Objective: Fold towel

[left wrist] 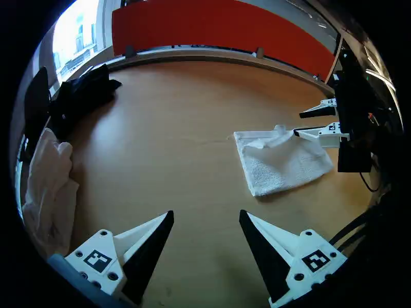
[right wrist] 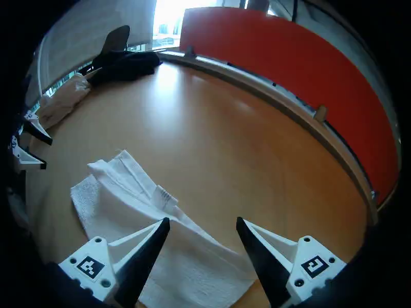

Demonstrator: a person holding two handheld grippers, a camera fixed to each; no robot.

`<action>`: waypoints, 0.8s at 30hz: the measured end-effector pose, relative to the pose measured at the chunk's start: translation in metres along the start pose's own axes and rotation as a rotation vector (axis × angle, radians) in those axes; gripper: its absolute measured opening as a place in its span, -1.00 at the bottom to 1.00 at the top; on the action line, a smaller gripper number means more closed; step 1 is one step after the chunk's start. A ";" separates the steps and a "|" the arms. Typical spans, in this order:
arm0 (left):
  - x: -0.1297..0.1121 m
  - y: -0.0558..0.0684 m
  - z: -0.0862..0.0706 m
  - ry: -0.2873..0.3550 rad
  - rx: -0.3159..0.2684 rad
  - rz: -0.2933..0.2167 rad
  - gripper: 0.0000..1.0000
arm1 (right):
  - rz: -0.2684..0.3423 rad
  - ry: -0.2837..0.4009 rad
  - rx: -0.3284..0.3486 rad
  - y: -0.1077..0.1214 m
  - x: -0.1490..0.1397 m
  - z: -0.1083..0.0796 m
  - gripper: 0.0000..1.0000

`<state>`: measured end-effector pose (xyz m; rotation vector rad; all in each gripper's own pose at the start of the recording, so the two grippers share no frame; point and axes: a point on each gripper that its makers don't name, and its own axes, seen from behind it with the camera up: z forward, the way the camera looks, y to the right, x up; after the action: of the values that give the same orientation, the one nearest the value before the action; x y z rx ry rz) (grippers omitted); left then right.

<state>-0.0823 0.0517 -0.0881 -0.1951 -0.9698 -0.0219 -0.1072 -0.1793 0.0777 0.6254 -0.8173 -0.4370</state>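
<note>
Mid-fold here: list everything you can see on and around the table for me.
towel: one, white, folded over, on the table, right side in the left gripper view
table: one, light wood, under everything
divider panel: one, red, along the table's far edge
dark bundle: one, black, far left corner
pale cloth: one, cream, left edge
left hand-held gripper: one, white with black fingers, open above bare table
right hand-held gripper: one, same colours, open over the towel
</note>
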 end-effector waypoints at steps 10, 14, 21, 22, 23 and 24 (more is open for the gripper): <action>-0.001 -0.001 -0.001 0.002 0.003 0.000 0.89 | -0.004 0.005 0.000 -0.002 0.001 -0.003 1.00; -0.001 0.000 -0.002 0.003 0.002 0.001 0.89 | -0.005 0.006 0.002 -0.004 0.000 -0.007 1.00; -0.001 0.000 -0.004 0.006 0.005 0.002 0.89 | 0.003 0.010 0.007 -0.008 -0.004 -0.015 1.00; -0.001 0.000 -0.004 0.007 0.005 0.002 0.89 | 0.005 0.011 0.007 -0.009 -0.005 -0.017 1.00; 0.000 0.000 -0.004 0.007 0.006 0.001 0.89 | 0.008 0.011 0.008 -0.010 -0.006 -0.018 1.00; 0.000 0.000 -0.004 0.007 0.006 0.001 0.89 | 0.011 0.011 0.009 -0.011 -0.008 -0.020 1.00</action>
<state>-0.0789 0.0512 -0.0909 -0.1899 -0.9627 -0.0182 -0.0980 -0.1757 0.0559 0.6308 -0.8119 -0.4199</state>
